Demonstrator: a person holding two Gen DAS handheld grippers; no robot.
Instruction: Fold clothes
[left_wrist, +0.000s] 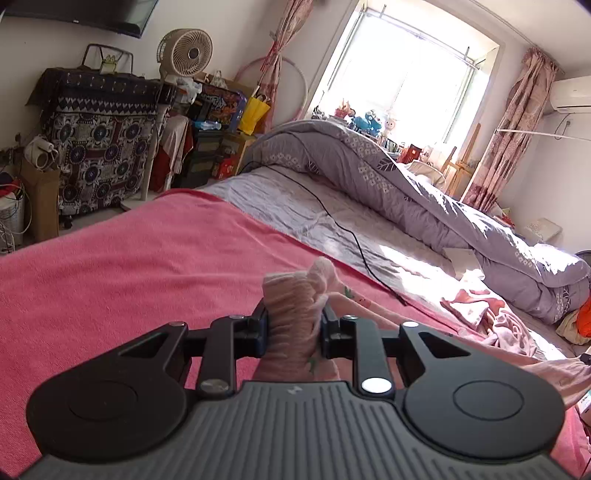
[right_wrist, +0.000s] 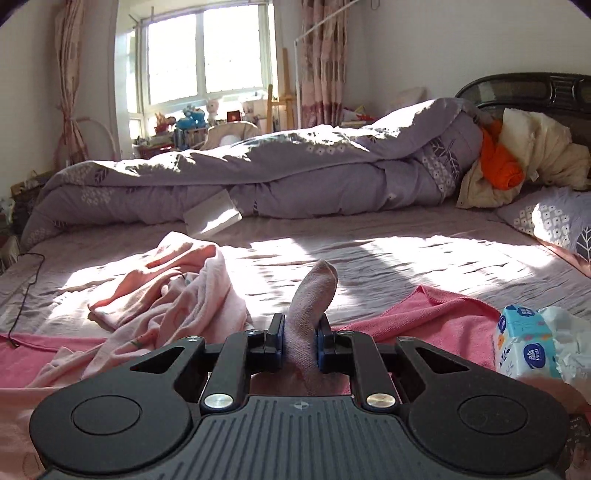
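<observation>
My left gripper (left_wrist: 293, 321) is shut on a bunched, gathered edge of a pale pink garment (left_wrist: 295, 295), held above the pink towel (left_wrist: 129, 266) on the bed. The garment stretches off to the right toward the right gripper's side. My right gripper (right_wrist: 299, 332) is shut on another part of the pale pink garment (right_wrist: 314, 291), which sticks up between the fingers like a narrow cuff. More of the pink cloth trails left below the gripper.
A loose pile of pink clothes (right_wrist: 166, 288) lies on the lilac sheet (right_wrist: 406, 258). A rolled lilac duvet (right_wrist: 258, 177) lines the far side. A tissue pack (right_wrist: 524, 339) sits at right. A black cable (left_wrist: 332, 210) crosses the sheet.
</observation>
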